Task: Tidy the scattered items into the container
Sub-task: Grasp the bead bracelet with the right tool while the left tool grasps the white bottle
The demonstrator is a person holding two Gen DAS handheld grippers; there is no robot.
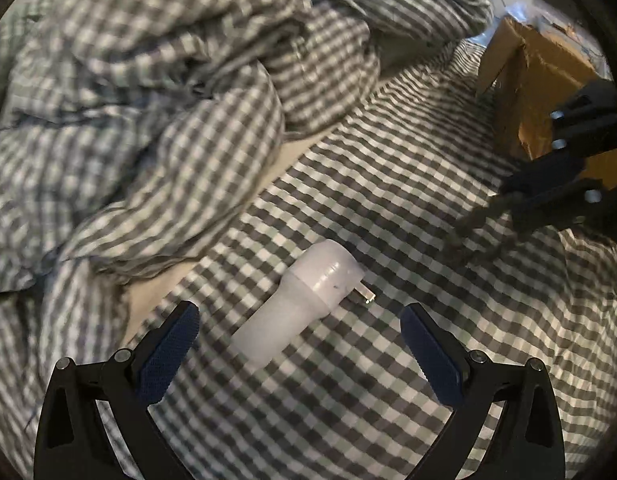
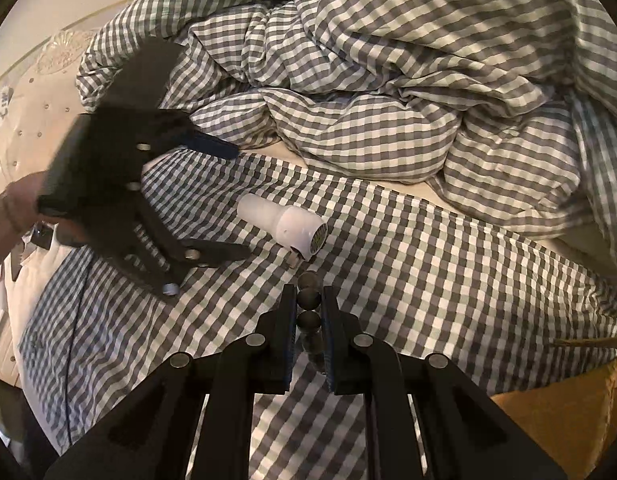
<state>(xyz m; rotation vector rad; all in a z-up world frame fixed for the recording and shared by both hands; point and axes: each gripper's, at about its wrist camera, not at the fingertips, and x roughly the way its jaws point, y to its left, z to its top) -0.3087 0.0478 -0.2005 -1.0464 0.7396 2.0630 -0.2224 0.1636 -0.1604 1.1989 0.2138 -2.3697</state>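
Observation:
A white plug-in night light with a metal prong lies on the checked bedsheet, between and just ahead of my open left gripper. It also shows in the right wrist view. My right gripper is shut on a string of dark beads, held above the sheet. The right gripper appears at the right edge of the left wrist view, with the beads hanging blurred below it. The left gripper shows in the right wrist view, open around the night light's near side. A brown cardboard box stands at the far right.
A crumpled checked duvet is heaped behind the night light, also in the right wrist view. A tufted cream headboard is at the left. The cardboard box's edge lies under the right gripper.

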